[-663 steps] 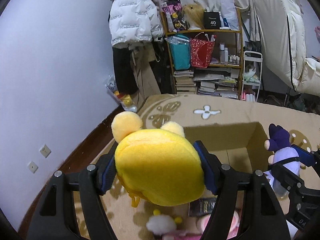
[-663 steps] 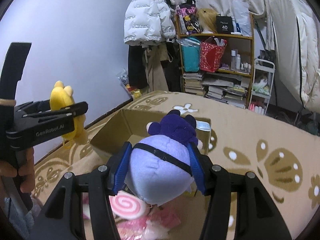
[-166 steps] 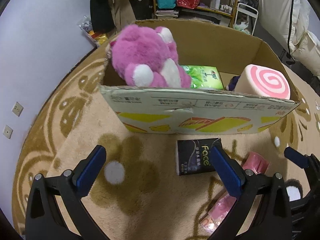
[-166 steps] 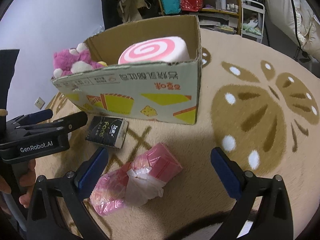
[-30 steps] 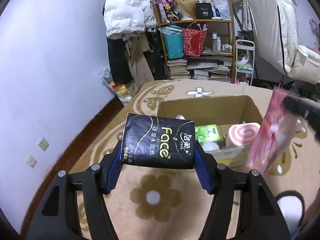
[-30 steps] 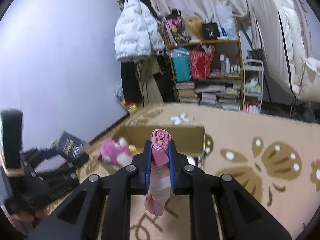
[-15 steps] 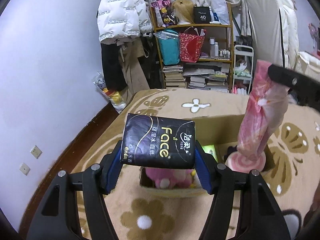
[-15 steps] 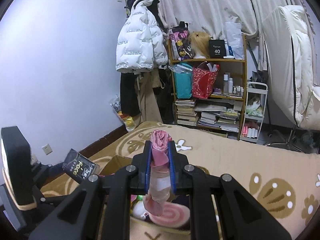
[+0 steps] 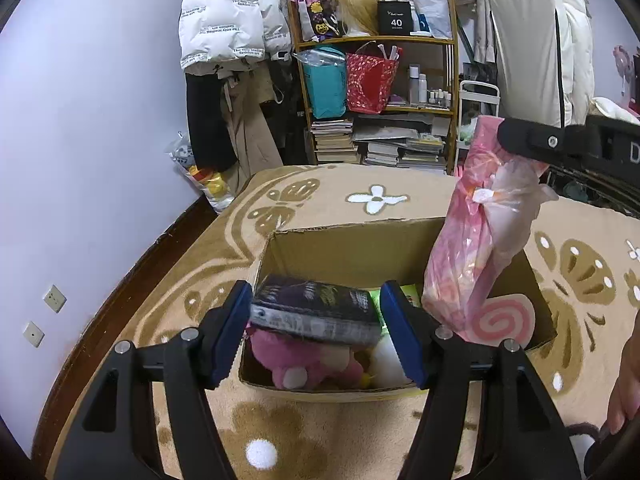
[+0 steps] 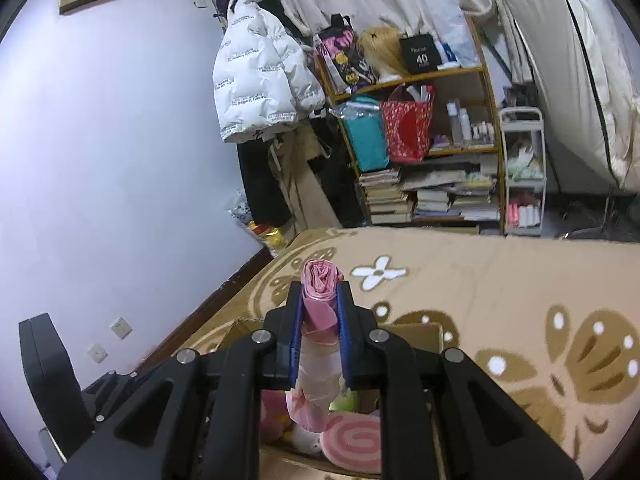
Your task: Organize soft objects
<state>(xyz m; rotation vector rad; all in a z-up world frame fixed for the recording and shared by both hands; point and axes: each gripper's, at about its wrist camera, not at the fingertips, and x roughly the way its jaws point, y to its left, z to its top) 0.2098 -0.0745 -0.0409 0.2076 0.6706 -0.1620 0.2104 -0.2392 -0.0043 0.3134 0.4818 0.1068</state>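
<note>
My left gripper hangs over the open cardboard box. The black tissue pack lies tilted between its blue pads, blurred; the left pad stands slightly off it. A pink plush and a pink swirl cushion lie in the box. My right gripper is shut on a pink plastic-wrapped bundle, which hangs over the box's right side.
The box stands on a beige patterned rug. A cluttered shelf and a hanging white jacket stand at the back. A wall runs along the left. A hand shows at the right edge.
Both grippers have moved forward and down over the box. The black tissue pack has tipped from upright to flat and blurred between the left pads, which stand wider apart.
</note>
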